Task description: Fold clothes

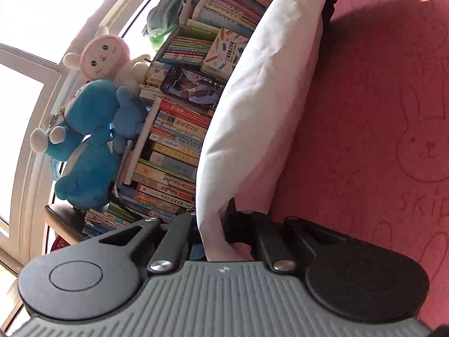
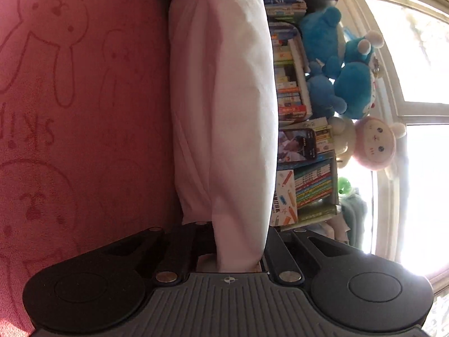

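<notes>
Both claws, left claw (image 1: 213, 224) and right claw (image 2: 238, 241), pinch the white garment (image 1: 258, 98) above pink bedding (image 1: 378, 112).

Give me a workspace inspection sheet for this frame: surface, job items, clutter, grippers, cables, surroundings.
Surface: pink rabbit-print cover, otherwise bare.
Job's things: white garment, stretched between both grippers, lifted edge.
Clutter: nothing seen on the cover.
Grippers: left gripper shut on the garment; right gripper shut on the garment.
Cables: nothing seen.
Surroundings: stacked books, phone, blue plush, pink plush, bright window.
</notes>
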Motion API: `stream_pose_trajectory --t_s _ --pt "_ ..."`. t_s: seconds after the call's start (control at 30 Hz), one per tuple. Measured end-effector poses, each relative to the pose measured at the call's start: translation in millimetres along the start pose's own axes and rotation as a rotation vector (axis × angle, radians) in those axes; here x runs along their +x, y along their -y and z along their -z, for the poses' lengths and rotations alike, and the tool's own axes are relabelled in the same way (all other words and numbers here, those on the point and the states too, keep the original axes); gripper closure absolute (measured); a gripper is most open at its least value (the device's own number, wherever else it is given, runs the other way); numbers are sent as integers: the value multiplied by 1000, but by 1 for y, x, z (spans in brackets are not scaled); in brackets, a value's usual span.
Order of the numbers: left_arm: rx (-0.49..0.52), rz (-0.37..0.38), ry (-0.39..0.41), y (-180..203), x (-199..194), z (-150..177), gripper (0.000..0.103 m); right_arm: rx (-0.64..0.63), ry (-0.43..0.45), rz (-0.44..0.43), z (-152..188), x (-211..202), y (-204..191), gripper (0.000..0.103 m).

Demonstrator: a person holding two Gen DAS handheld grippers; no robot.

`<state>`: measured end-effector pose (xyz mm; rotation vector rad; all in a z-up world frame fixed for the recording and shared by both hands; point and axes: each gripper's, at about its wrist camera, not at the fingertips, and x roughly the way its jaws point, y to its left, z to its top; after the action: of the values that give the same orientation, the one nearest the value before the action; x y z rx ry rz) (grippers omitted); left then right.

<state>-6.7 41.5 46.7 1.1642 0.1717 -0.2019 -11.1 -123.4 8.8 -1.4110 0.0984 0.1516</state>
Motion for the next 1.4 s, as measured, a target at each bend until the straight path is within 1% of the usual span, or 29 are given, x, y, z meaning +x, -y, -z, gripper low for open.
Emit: stream_pose_trajectory --t_s 0.07,0.13,0.2,0.27,0.3,0.37,0.53,0.67,0.83,0.93,0.97,1.03,1.07,1.13,1.17,1.2,1.23,1.27,1.3,1.33,1.4 --pt "19 5 38 0 -41 2 99 23 35 19 5 -33 20 97" --pt "33 36 67 11 -81 5 99 22 72 22 15 -70 28 97" --pt "30 104 68 33 -113 14 99 18 82 -18 23 -104 18 96" --pt "39 178 44 62 -135 24 99 14 91 -61 31 -138 7 96" --pt "47 210 30 77 -144 29 99 2 86 -91 34 -151 -5 96" --pt "49 249 1 101 -156 38 99 -25 71 -155 38 -175 -30 96" --pt "31 287 -66 117 -159 50 97 -49 24 -215 49 -190 -67 96" --pt "35 280 -117 115 -161 60 90 -54 -4 -202 60 -193 -78 95" --pt "41 242 -168 116 -174 74 86 -75 -46 -189 81 -199 -90 94" --pt "42 233 -208 114 -179 80 83 -58 -46 -163 83 -200 -92 93" --pt "26 240 -220 110 -182 81 81 -52 -52 -158 82 -200 -92 91" --pt "-27 255 -248 100 -186 83 77 -20 -57 -160 78 -203 -86 79" --pt "-55 259 -262 95 -189 82 77 2 -47 -172 77 -205 -81 75" --pt "-142 281 -249 81 -199 77 76 45 -28 -207 74 -214 -71 58" --pt "-185 299 -231 75 -203 72 73 68 -15 -229 71 -219 -66 56" --pt "-212 320 -203 73 -206 66 71 87 9 -252 67 -225 -63 50" --pt "-231 341 -173 72 -208 59 66 106 35 -274 62 -231 -60 45" --pt "-239 361 -136 73 -209 52 60 109 70 -290 55 -236 -60 44" --pt "-231 381 -95 76 -208 45 58 109 105 -305 47 -242 -60 43" --pt "-218 400 -54 80 -207 37 57 106 144 -312 39 -247 -63 40" --pt "-172 433 31 93 -203 21 57 99 213 -331 20 -252 -71 38"
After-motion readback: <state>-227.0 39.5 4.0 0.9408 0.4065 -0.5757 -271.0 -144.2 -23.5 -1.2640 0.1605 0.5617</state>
